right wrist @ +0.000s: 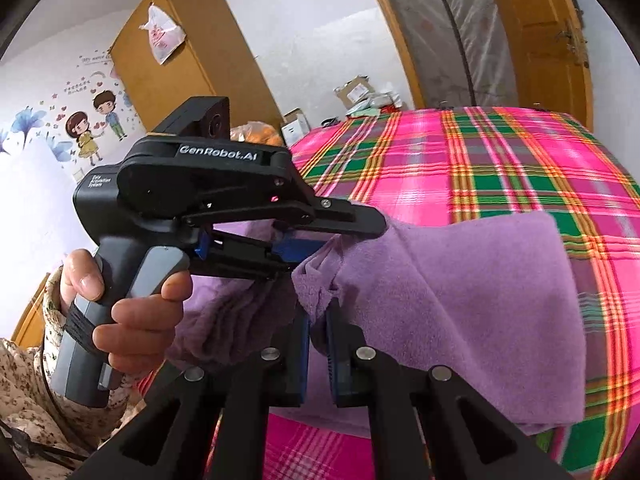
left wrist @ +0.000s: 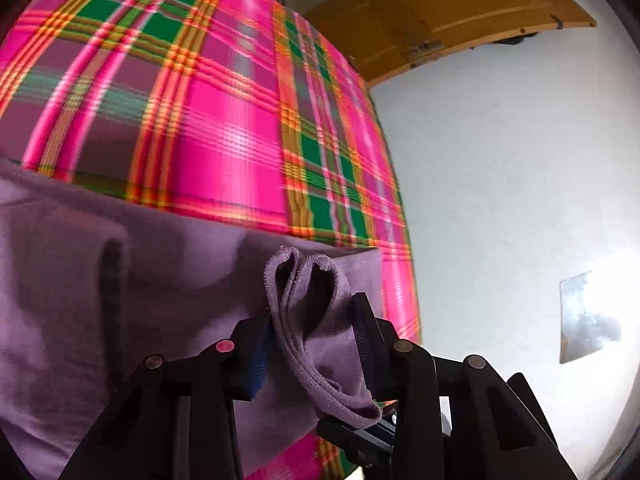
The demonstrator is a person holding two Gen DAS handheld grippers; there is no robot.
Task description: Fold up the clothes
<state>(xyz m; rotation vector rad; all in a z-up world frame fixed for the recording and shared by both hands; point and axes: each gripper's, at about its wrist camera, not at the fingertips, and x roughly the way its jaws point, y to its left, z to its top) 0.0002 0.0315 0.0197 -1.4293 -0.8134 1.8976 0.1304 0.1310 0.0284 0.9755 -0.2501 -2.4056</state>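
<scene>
Purple fleece garment (right wrist: 460, 300) on plaid bed (right wrist: 500, 160): soft, light, floppy, grippy; right gripper (right wrist: 318, 328) pinching its bunched edge; left gripper (left wrist: 312, 320) part-spread around folded hem, pads apparently not clamped; grab doubled edges.

The garment (right wrist: 460, 300) lies on the bed (right wrist: 500, 168), its bunched edge between the fingers of the left gripper (right wrist: 320, 240) and the right gripper (right wrist: 318, 320), with a wardrobe (right wrist: 192, 60) and boxes (right wrist: 296, 124) behind the bed.
</scene>
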